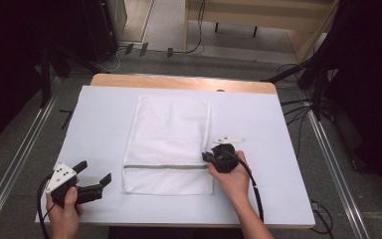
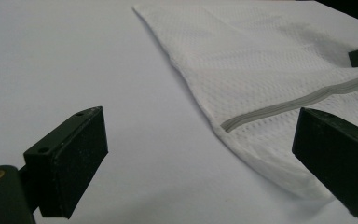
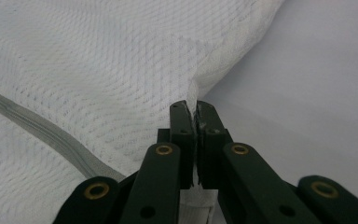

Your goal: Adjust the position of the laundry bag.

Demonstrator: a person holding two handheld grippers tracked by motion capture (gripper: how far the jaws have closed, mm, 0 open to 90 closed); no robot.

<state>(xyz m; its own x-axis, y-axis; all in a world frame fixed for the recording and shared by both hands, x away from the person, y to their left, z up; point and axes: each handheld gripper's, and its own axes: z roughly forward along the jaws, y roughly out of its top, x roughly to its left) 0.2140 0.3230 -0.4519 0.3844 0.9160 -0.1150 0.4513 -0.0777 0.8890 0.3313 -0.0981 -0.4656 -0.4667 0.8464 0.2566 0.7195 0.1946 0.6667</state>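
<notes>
A white mesh laundry bag with a grey zipper lies flat in the middle of the white table cover. My right gripper sits at the bag's right edge, near the zipper's end. Its jaws are shut on a pinched fold of the mesh bag, which sticks up between the pads as the right gripper shows in its own view. My left gripper rests at the front left, held in a hand, open with nothing between its fingers. The left gripper view has the bag and zipper ahead of the open left gripper.
The white cover spreads over a wooden table. Cables and dark stands crowd the floor on the right. A metal rail runs along the left side.
</notes>
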